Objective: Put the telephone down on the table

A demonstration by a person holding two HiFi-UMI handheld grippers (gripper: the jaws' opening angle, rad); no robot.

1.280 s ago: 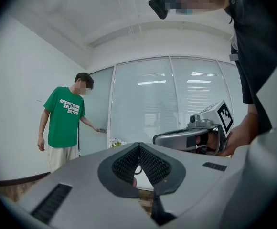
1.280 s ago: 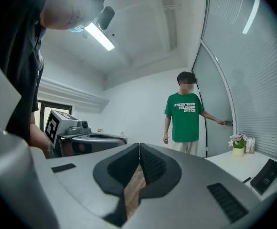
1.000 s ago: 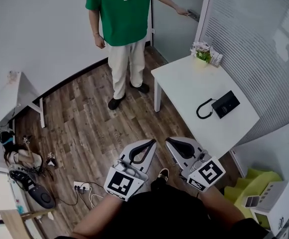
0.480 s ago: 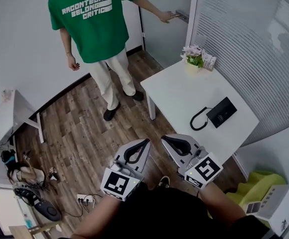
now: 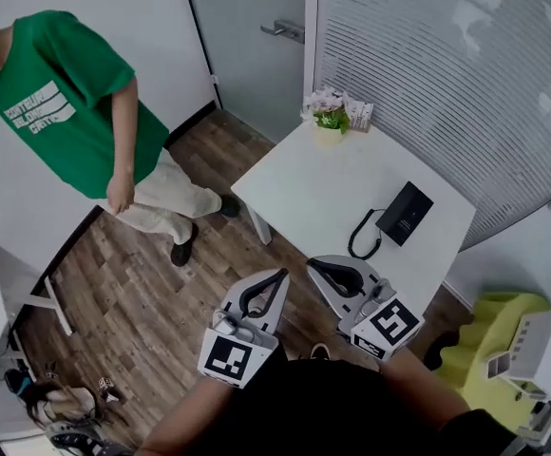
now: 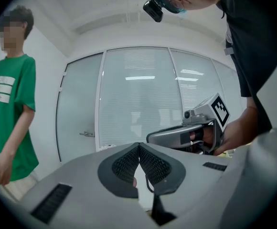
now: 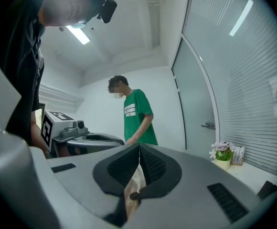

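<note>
The telephone (image 5: 405, 213) is seen flat on the white bench (image 5: 313, 183), right of centre, cord (image 5: 359, 237) curled beside it. Left gripper (image 5: 281, 275) and right gripper (image 5: 313, 265) are held shut and empty, lower in frame. A light, rigid, slippery body is expected; the long sides should be pinched.

The left gripper (image 5: 282, 273) and right gripper (image 5: 312, 265) are held level side by side, fingers (image 6: 125, 168) pressed together, empty.

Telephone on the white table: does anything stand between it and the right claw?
Nothing visible does. Between the shut, empty right claw and the telephone lie only bare table and its black cord. The flower pot stands at the far corner.
</note>
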